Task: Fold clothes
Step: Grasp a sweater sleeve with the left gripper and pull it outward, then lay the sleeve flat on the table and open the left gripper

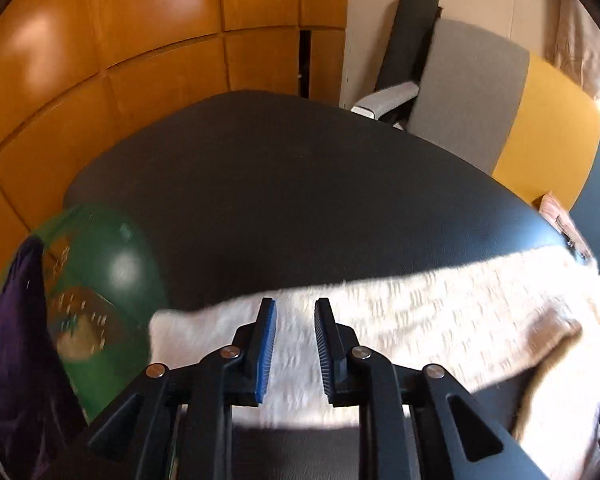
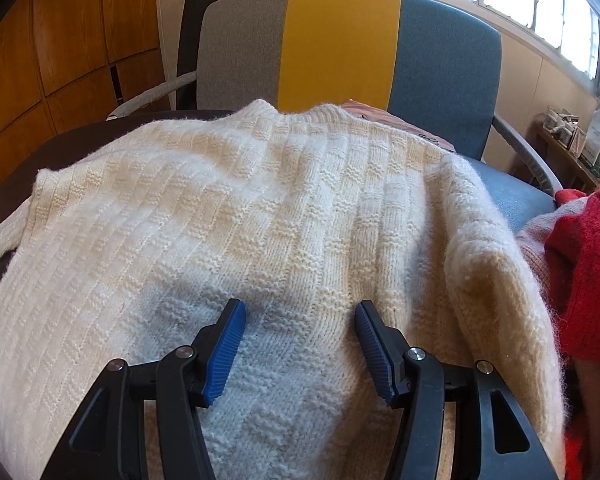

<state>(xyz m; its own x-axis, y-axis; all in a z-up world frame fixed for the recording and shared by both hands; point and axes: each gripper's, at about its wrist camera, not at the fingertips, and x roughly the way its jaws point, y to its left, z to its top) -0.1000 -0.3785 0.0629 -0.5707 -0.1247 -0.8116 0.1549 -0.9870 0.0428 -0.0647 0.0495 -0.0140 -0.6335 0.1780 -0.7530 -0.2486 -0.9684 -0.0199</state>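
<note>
The cream knit sweater (image 2: 260, 208) lies spread on the dark table (image 1: 284, 184), collar toward the striped chair (image 2: 340, 48) and hem toward the operator. In the right wrist view its body fills the frame, ribs running from hem to collar; one sleeve (image 1: 420, 312) extends sideways as a long pale band across the table in the left wrist view.

Right gripper (image 2: 300, 312): jaws spread wide, holding nothing, poised over the lower body of the sweater with knit visible between the fingers. Contact with the fabric cannot be confirmed.

Left gripper (image 1: 295, 308): jaws set to a narrow gap, nothing clamped. The sleeve band lies directly ahead of and below the fingertips, its long axis crossing the finger line at roughly a right angle. This view is motion-blurred, so the height above the fabric cannot be told.

Governing relation: the sleeve runs side to side, and its free end lies at the left, near the green basket (image 1: 108, 280). The left gripper is judged the nearer one for that end; a fold would carry it inward, toward the body under the right gripper.

A red garment (image 2: 588, 272) lies just beside the sweater's right edge
</note>
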